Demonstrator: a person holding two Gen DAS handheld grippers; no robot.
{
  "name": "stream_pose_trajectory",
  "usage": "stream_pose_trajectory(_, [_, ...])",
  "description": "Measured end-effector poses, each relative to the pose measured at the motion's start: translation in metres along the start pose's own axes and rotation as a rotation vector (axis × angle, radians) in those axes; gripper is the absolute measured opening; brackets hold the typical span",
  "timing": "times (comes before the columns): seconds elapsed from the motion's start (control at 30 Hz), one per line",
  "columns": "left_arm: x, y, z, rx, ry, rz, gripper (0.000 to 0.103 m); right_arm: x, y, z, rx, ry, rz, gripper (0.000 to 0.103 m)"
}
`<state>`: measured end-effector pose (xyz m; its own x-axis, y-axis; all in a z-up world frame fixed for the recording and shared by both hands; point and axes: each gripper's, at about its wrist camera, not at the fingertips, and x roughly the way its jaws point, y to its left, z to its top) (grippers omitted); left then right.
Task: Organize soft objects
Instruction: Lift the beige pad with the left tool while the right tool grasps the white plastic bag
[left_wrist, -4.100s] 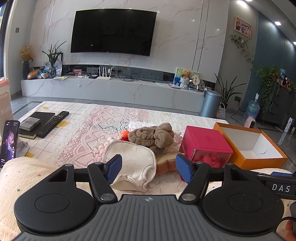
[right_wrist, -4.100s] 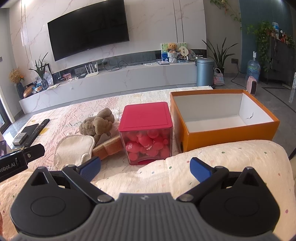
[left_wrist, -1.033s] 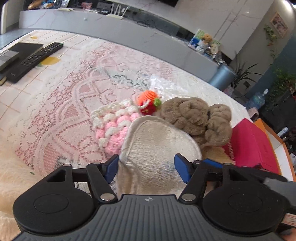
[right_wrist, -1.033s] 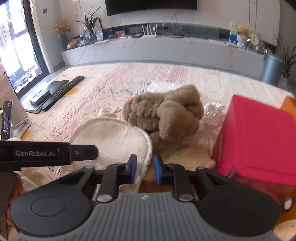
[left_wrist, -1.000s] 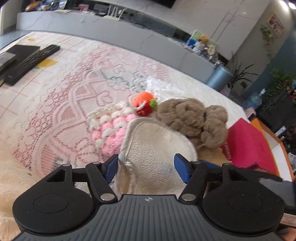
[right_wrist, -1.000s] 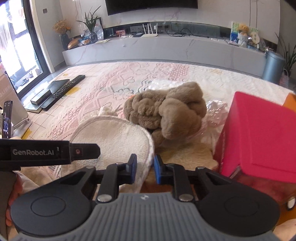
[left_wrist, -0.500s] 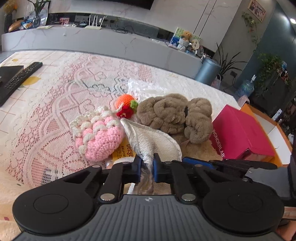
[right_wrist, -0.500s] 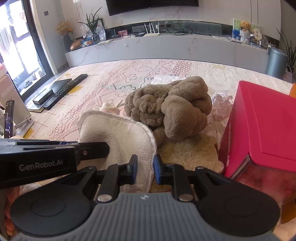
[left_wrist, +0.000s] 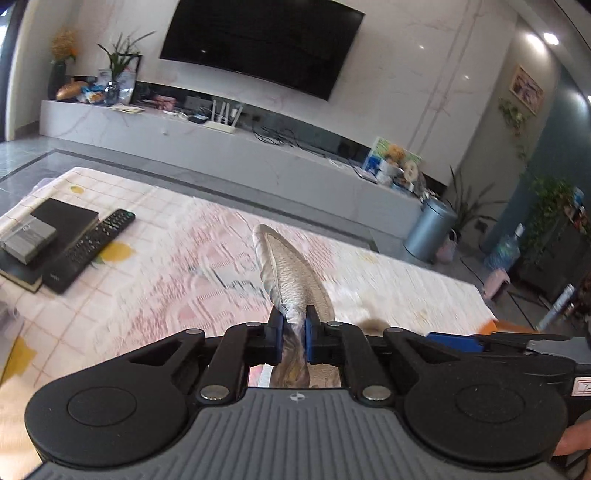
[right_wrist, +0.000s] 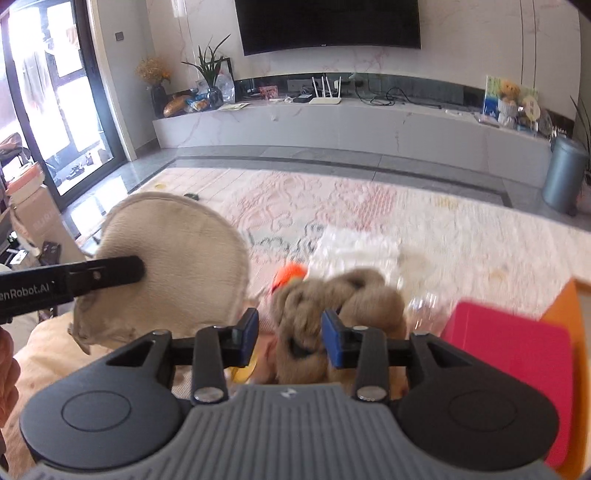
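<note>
Left wrist view is showing the left gripper (left_wrist: 293, 330) pinching the cream round pad (left_wrist: 291, 273), which is hanging clear above the lace tablecloth (left_wrist: 166, 266). The right gripper (right_wrist: 290, 338) is sitting partly open around nothing, just before the brown plush (right_wrist: 332, 299) beside the red box (right_wrist: 517, 354). The lift step is seemingly in hand; next, I judge, is carrying the pad to the orange box (right_wrist: 565, 306) and releasing it inside

Home living room: wall television (left_wrist: 258, 40), remote (left_wrist: 88, 249).
</note>
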<state>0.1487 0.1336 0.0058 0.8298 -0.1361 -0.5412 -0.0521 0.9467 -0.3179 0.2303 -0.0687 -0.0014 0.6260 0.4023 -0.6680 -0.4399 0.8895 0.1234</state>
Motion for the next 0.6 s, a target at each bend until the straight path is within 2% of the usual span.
stream_pose_trajectory(0.07, [0.021,0.003,0.009,-0.034,0.009,0.024,0.012,0.016,-0.005,0.017,-0.018,-0.001,-0.018,0.055])
stream_pose_trajectory(0.1, [0.03,0.004,0.012,-0.037,0.0,0.031,0.012,0.029,-0.009,0.026,-0.029,0.015,-0.025,0.062])
stream_pose_trajectory(0.17, [0.048,0.002,0.015,-0.011,-0.01,0.067,0.012,0.052,-0.015,0.041,-0.055,0.042,-0.043,0.072])
stream_pose_trajectory(0.23, [0.063,0.003,0.017,-0.013,-0.01,0.072,0.012,0.083,-0.019,0.054,-0.121,0.114,-0.041,0.082])
stream_pose_trajectory(0.37, [0.087,0.011,0.008,-0.036,-0.002,0.071,0.013,0.142,-0.025,0.065,-0.315,0.315,-0.008,0.083])
stream_pose_trajectory(0.57, [0.103,0.023,-0.001,-0.088,0.012,0.038,0.013,0.186,-0.015,0.074,-0.69,0.454,0.05,0.084])
stream_pose_trajectory(0.6, [0.104,0.024,-0.002,-0.093,0.013,0.034,0.013,0.192,-0.012,0.075,-0.736,0.467,0.07,0.087])
